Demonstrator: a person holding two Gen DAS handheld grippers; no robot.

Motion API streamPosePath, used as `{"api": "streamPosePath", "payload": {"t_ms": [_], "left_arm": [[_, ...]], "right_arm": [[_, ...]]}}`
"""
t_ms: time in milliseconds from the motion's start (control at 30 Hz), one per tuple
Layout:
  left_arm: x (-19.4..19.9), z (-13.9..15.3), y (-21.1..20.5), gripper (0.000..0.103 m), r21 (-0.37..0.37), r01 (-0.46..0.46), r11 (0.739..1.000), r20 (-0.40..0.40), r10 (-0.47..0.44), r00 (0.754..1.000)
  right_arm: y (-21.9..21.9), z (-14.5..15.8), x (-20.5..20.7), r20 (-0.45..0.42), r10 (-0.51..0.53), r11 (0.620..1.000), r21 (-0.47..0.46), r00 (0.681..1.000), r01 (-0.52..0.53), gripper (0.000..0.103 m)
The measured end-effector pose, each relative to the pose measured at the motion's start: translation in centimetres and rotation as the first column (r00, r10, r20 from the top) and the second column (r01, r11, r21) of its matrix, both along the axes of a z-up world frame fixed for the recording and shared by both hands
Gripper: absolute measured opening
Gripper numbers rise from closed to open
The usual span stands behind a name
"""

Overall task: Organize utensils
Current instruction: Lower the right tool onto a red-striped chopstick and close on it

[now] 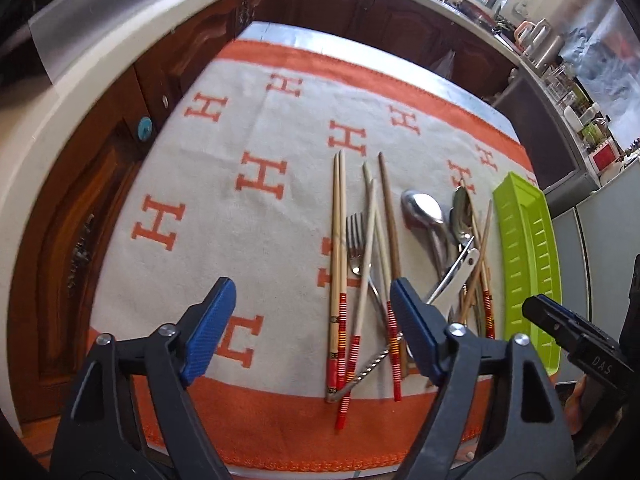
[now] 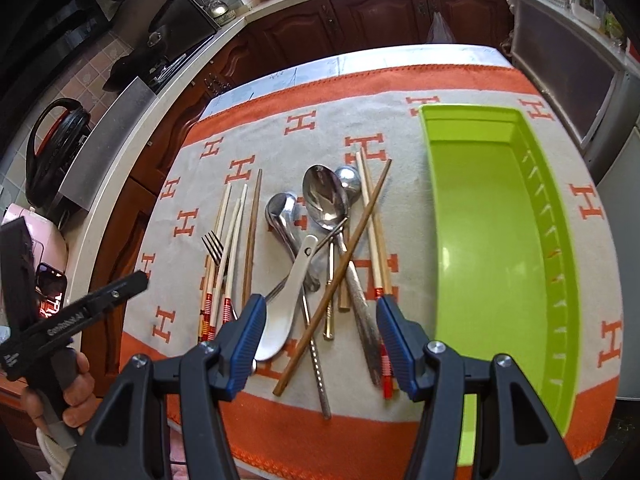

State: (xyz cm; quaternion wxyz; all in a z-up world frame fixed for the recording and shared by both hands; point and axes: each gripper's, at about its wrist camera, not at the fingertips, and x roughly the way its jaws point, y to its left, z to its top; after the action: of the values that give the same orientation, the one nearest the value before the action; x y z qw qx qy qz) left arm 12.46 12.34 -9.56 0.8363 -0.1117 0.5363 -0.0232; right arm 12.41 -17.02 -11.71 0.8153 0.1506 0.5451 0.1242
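- The tray (image 2: 492,216) is your landmark: long, green, empty, lying on the cloth (image 1: 256,128), its long axis running away from you. Nothing has gone into it yet.
- The utensils (image 2: 320,248) lie in a loose pile just left of the tray, most of them pointing the same way as it, handles toward you.
- Nearest the tray are crossed chopsticks (image 2: 372,220) and the metal spoons (image 2: 326,200); a white spoon (image 2: 286,300) lies under them. Farther from the tray sit a fork (image 1: 356,240) and straighter chopstick pairs (image 1: 338,264).
- Your right gripper (image 2: 320,340) hangs over the handle ends beside the tray, jaws apart, holding nothing. It is the nearer hand to the tray.
- Your left gripper (image 1: 312,328) hovers on the pile's far side from the tray, jaws apart and empty, the banded chopstick ends and fork handle showing between its fingers.
- I judge a lengthwise carry rightward suits best.
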Motion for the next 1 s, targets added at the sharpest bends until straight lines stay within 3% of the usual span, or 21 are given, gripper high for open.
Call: {"api": "streamPosePath", "payload": {"t_ms": [167,233,333,533,1000], "left_arm": [[0.9,-3.6,0.3,0.058,-0.029,0.013,1.000,-0.051,-0.015,0.999],[1.2,-4.9,-0.2,0.049,-0.023,0.030,0.999,-0.072,-0.031,0.997],[1.4,-6.4,-1.2,0.044,-0.019,0.055,0.998,-0.101,-0.056,0.993],[1.6,-7.1,-2.1,0.039,-0.005,0.064,0.998,-0.099,-0.064,0.993],[-0.4,-6.5,0.2,0.036,-0.013,0.035,0.999,-0.087,-0.036,0.996]], "right_arm": [[2.0,-0.5,0.8,0.003,0.068,0.998,0.009,0.998,-0.068,0.056],[2.9,-0.8,1.1,0.000,0.098,0.995,0.025,0.995,-0.098,0.051],[4.0,-1.4,1.4,-0.012,0.135,0.989,0.062,0.991,-0.134,0.040],[7.1,-2.7,3.1,-0.039,0.211,0.969,0.136,0.977,-0.204,0.021],[11.6,-6.8,5.5,-0.140,0.260,0.962,0.124,0.955,-0.244,0.013]]}}
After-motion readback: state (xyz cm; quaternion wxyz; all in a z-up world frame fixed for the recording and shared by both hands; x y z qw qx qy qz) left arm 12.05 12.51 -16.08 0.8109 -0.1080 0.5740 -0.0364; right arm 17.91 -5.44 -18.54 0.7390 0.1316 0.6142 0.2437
